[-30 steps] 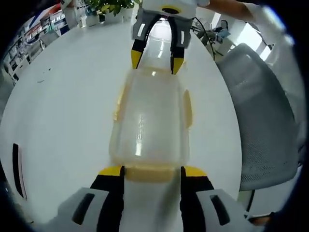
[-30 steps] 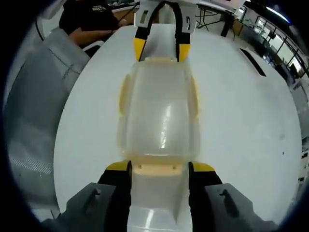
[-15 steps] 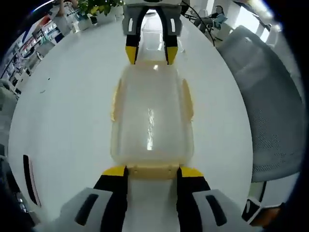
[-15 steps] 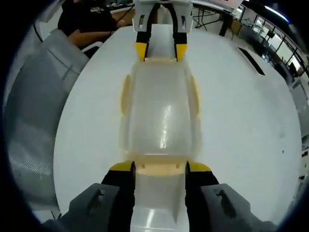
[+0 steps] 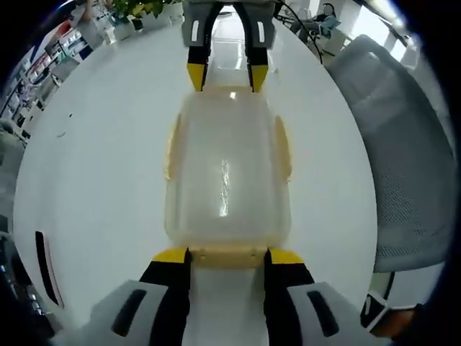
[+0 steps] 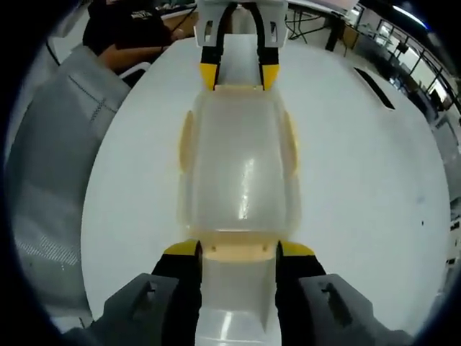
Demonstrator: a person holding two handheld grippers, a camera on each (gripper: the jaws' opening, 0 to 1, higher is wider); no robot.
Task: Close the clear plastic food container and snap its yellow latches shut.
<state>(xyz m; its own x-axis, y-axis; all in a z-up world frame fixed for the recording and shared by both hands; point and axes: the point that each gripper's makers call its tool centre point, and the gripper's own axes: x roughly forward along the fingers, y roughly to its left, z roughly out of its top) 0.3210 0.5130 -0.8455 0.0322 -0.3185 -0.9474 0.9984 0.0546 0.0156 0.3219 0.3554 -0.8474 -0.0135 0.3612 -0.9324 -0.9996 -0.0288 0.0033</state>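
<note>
Left gripper view, fingers: left gripper point(image 5: 225, 254) jaws apart, straddling the near end latch point(image 5: 228, 256).
Right gripper view, fingers: right gripper point(image 6: 239, 249) jaws apart astride the opposite end latch point(image 6: 240, 250).
Container: clear plastic food container point(image 5: 227, 169) lies lid-down-closed on the white table point(image 5: 94, 144), lengthwise between both grippers.
Change: compared with a second ago, both grippers sit squarer and closer on the ends.
Meaning: probably ready to press the end latches; side latches point(image 5: 282, 148) look unfinished.
Surroundings: grey chair point(image 5: 392, 144) beside the table.
</note>
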